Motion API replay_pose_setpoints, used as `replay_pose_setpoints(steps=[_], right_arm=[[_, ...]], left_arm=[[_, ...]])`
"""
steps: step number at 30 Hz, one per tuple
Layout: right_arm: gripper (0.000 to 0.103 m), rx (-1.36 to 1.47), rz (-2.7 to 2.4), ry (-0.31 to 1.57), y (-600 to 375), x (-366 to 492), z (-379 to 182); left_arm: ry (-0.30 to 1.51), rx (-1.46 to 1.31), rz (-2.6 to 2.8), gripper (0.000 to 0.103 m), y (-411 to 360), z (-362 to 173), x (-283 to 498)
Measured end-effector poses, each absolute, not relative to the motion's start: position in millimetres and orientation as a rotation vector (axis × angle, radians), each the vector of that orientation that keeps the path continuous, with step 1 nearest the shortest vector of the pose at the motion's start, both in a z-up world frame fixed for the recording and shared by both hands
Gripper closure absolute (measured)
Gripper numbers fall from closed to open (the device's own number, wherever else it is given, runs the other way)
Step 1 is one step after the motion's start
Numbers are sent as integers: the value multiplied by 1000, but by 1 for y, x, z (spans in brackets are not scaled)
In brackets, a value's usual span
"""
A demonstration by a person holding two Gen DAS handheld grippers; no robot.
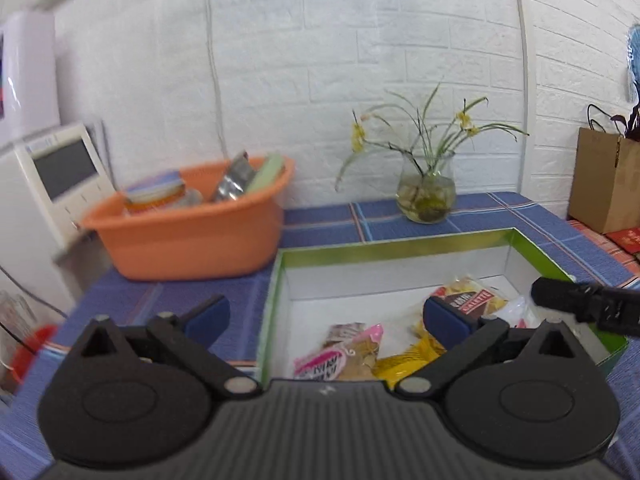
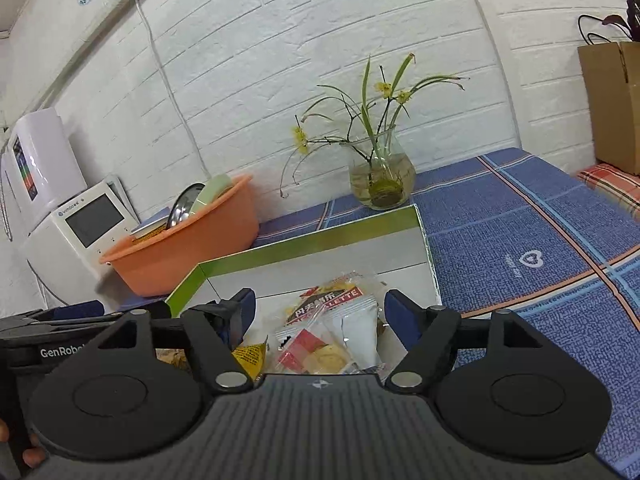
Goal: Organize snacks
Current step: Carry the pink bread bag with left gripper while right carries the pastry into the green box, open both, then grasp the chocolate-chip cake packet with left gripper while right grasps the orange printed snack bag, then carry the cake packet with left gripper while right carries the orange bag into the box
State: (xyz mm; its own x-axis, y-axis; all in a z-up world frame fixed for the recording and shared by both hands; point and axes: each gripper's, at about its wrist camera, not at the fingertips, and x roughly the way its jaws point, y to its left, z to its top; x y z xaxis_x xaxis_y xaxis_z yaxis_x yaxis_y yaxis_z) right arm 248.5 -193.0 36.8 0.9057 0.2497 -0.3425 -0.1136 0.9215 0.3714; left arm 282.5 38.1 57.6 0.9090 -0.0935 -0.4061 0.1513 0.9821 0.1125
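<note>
While both your claws hang released and empty, the snacks (image 2: 340, 336) lie in the green-rimmed box (image 2: 304, 240) on the counter (image 2: 520, 240). Your right claw (image 2: 320, 312) hovers directly above them, nearer than your left claw (image 1: 326, 320).

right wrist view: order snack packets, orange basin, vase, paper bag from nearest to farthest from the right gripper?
From the right gripper:
1. Snack packets, between its fingers, inside the box.
2. Orange basin, left.
3. Vase, ahead by the wall.
4. Paper bag, far right.
</note>
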Motion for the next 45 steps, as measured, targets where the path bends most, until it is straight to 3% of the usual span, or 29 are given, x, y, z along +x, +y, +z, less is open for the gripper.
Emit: replay_pose_setpoints(steps=[6,13,24,31,37,39,40,45], right_arm=[[0,390,356,365,-194,228,63],[0,289,482,350,-165,195,81],[0,196,461,546,-120,153,14],[0,115,435,628,-94,173,-3],[0,201,476,628,-111,171,-5],[2,261,483,636,-119,167,-5],[3,296,486,634,-124,164,-4],[3,396,481,553,-150,138,5]], left_arm=[[418,121,-144,0,64,69,242],[508,88,-84,0,105,22,188],[587,113,-280,0,98,-16,183],[573,216,-332,0,80,-29,179],[614,108,-392,1,93,-32,190],[658,17,-439,13,102,-33,195],[661,-10,-458,28,106,-32,195],[697,-86,-470,37,126,-29,186]])
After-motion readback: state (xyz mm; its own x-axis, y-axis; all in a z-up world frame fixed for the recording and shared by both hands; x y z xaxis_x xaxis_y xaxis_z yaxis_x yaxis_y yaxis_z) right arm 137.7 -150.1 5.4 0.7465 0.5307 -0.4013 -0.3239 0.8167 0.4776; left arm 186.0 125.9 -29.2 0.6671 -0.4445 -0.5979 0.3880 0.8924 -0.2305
